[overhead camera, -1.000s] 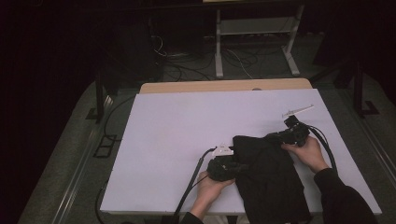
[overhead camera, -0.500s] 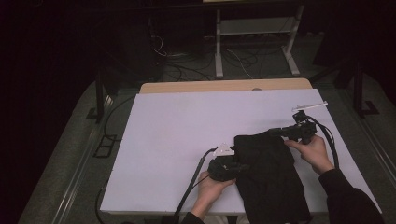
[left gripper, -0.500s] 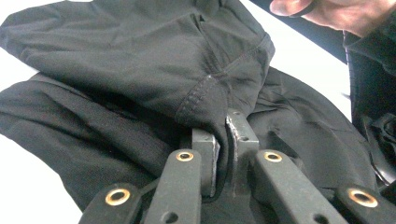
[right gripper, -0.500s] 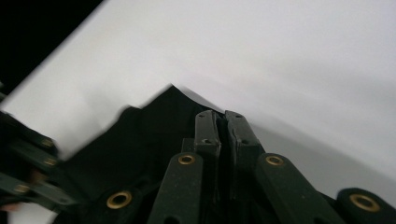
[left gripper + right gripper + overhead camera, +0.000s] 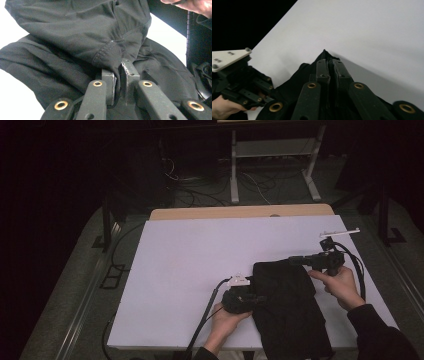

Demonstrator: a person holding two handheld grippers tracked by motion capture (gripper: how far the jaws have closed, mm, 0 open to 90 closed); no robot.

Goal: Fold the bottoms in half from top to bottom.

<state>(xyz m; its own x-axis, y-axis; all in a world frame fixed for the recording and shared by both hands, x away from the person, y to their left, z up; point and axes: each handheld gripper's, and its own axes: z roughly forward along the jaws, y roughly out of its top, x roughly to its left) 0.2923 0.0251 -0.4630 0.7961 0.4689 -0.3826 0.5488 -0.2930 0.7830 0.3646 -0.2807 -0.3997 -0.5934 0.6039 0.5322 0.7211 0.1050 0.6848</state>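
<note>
Black woven garment (image 5: 287, 307), creased | stitched hem pinched | matte white table (image 5: 185, 270)

A white table (image 5: 190, 270) lies under the fingers and reaches well beyond them to every side. A wooden strip (image 5: 240, 213) shows past its far edge, far ahead of the fingers. Farther still, on the dark floor, stands a pale metal frame (image 5: 272, 155) with cables (image 5: 195, 190) beside it. A metal rail (image 5: 82, 305) runs along the floor well left of the fingers.
</note>
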